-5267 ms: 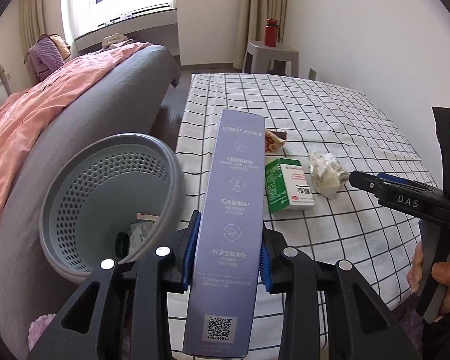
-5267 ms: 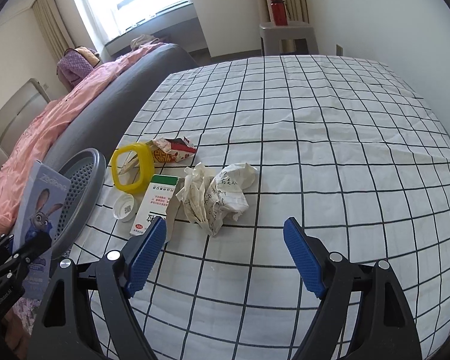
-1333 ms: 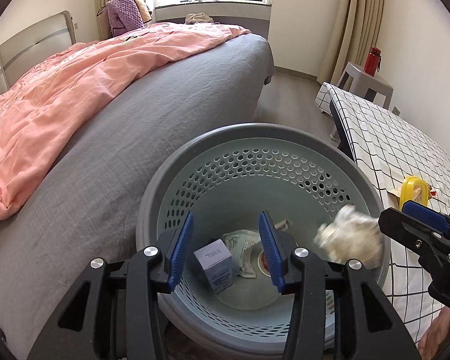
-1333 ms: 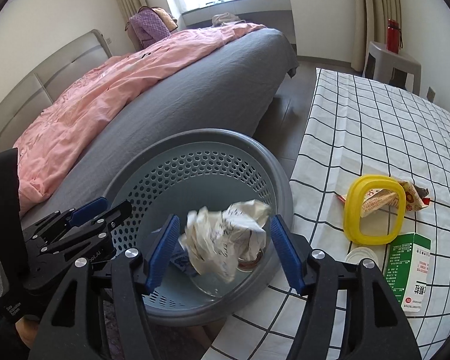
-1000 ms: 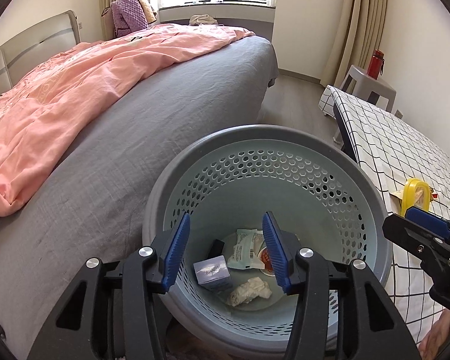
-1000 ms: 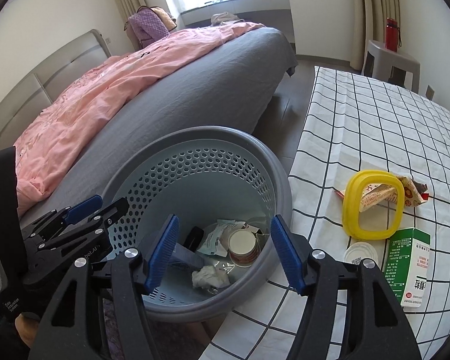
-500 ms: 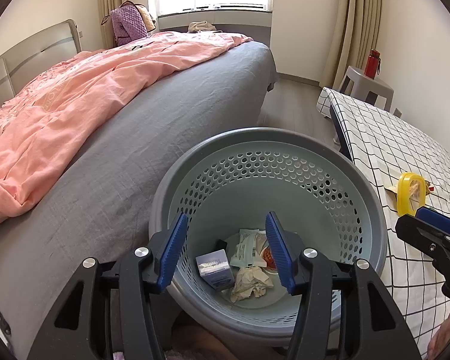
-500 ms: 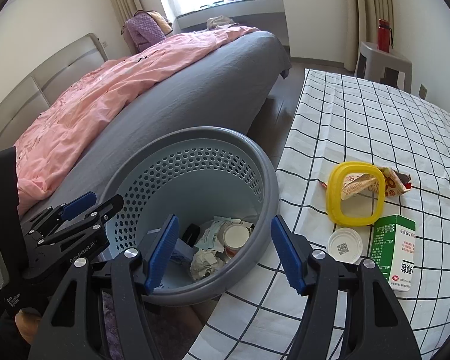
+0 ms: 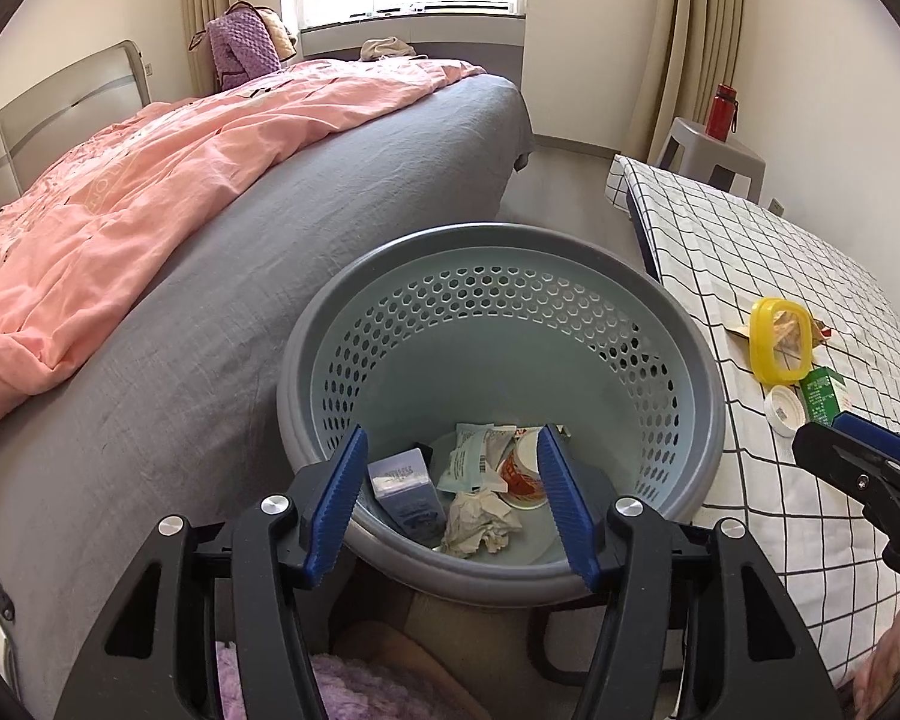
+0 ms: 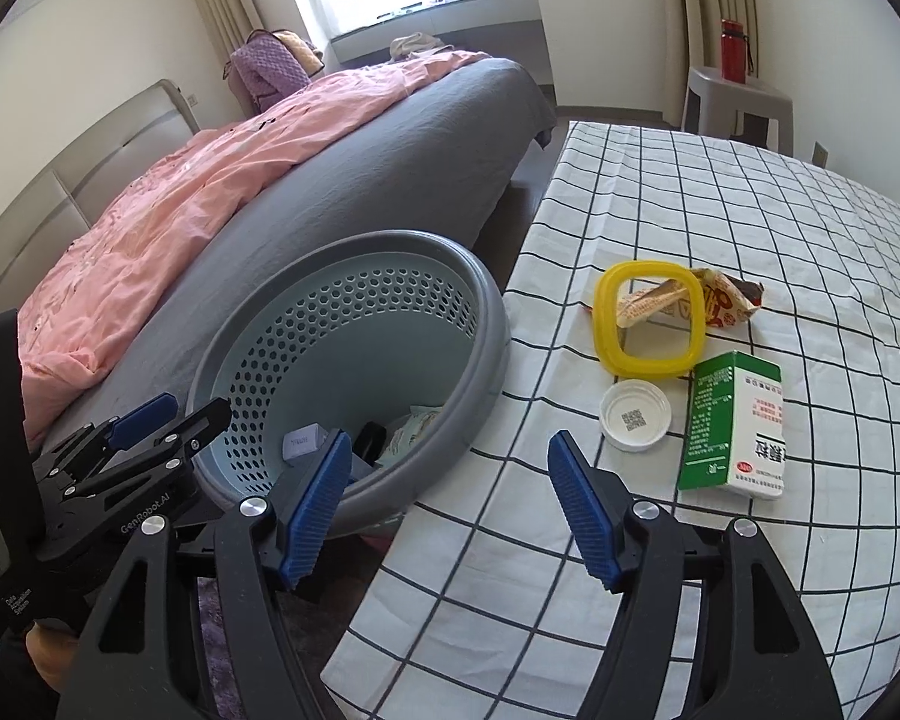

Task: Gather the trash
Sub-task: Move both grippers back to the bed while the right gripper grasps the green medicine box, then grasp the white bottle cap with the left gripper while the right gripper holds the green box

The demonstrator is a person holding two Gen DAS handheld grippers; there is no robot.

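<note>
Both the left gripper (image 9: 450,498) and right gripper (image 10: 450,504) are being held wide open, empty, at the basket (image 9: 711,396). Crumpled paper (image 9: 480,522) is lying inside; the green carton (image 10: 735,426), apparently unopened, is lying beside the basket.

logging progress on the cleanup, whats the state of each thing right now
left tool: open, empty, over the basket
right tool: open, empty, at the table edge
basket: upright, partly filled
crumpled paper: in the basket
purple box: in the basket
green carton: lying flat on the table
white cap: loose, inside facing up
yellow lid: flat, over the snack wrapper
</note>
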